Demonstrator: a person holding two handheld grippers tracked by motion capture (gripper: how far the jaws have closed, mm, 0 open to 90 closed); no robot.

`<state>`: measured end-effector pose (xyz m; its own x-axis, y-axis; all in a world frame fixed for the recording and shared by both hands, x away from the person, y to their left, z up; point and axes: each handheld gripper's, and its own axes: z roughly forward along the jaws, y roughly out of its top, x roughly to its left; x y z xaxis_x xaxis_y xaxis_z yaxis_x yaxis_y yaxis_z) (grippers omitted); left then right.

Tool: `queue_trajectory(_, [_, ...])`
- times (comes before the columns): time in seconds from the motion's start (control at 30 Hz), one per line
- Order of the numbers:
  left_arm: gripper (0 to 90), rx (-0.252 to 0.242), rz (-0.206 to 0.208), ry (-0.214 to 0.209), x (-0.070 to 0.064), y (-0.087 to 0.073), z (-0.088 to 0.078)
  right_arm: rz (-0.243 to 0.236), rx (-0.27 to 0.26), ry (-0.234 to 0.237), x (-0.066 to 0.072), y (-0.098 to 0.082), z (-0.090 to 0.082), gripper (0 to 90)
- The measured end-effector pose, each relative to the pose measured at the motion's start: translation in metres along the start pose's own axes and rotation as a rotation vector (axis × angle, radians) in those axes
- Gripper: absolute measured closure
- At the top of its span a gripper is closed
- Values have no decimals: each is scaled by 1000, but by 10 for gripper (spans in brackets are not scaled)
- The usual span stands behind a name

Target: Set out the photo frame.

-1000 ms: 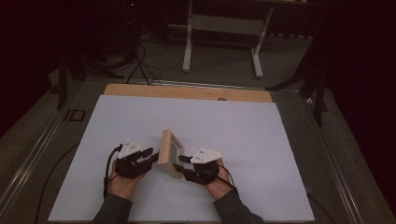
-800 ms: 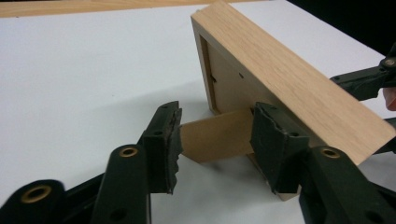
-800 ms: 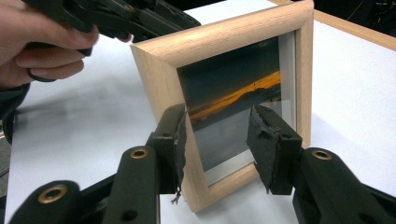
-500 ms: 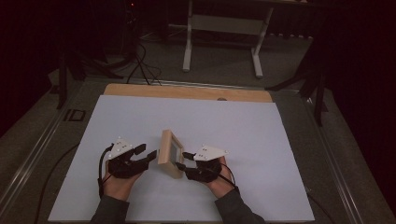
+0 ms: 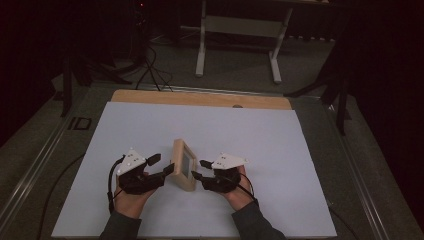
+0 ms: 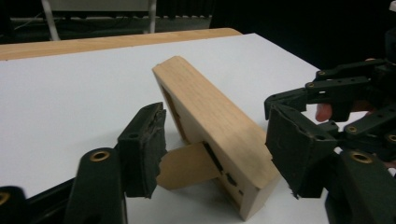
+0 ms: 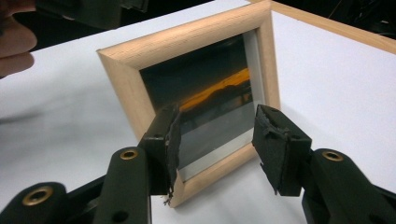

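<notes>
Now small light-wood picture frame (image 5: 183,165) stands upright on white table sheet (image 5: 280,150), propped on rear stand, between both grippers. Left gripper (image 5: 161,166) jaws apart, just been opening, frame's back between them unpressed. Right gripper (image 5: 199,170) jaws apart, just been opening, facing frame's glass front.

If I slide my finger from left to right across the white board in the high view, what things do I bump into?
Left gripper → wooden picture frame standing on the white board → right gripper.
</notes>
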<state>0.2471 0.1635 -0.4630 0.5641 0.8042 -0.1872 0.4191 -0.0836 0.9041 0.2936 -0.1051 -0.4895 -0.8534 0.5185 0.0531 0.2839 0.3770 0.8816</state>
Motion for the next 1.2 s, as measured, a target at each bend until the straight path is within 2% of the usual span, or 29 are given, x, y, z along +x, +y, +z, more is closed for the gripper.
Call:
queue_trajectory(0.27, [281, 16, 15, -7, -11, 0, 6, 8, -1, -21, -6, -1, -3, 510])
queue_trajectory(0.53, [256, 39, 26, 4, -18, -5, 16, 17, -6, -30, -9, -1, -5, 510])
queue_trajectory(0.83, [279, 67, 25, 11, -21, -7, 26, 18, -4, -44, -12, -2, -6, 510])
queue_trajectory(1.0, [355, 76, 2, 12, -19, -8, 30, 17, -2, -47, -12, -2, -5, 509])
queue_trajectory(1.2, [366, 80, -13, 9, -17, -9, 30, 18, -1, -46, -12, -2, -5, 507])
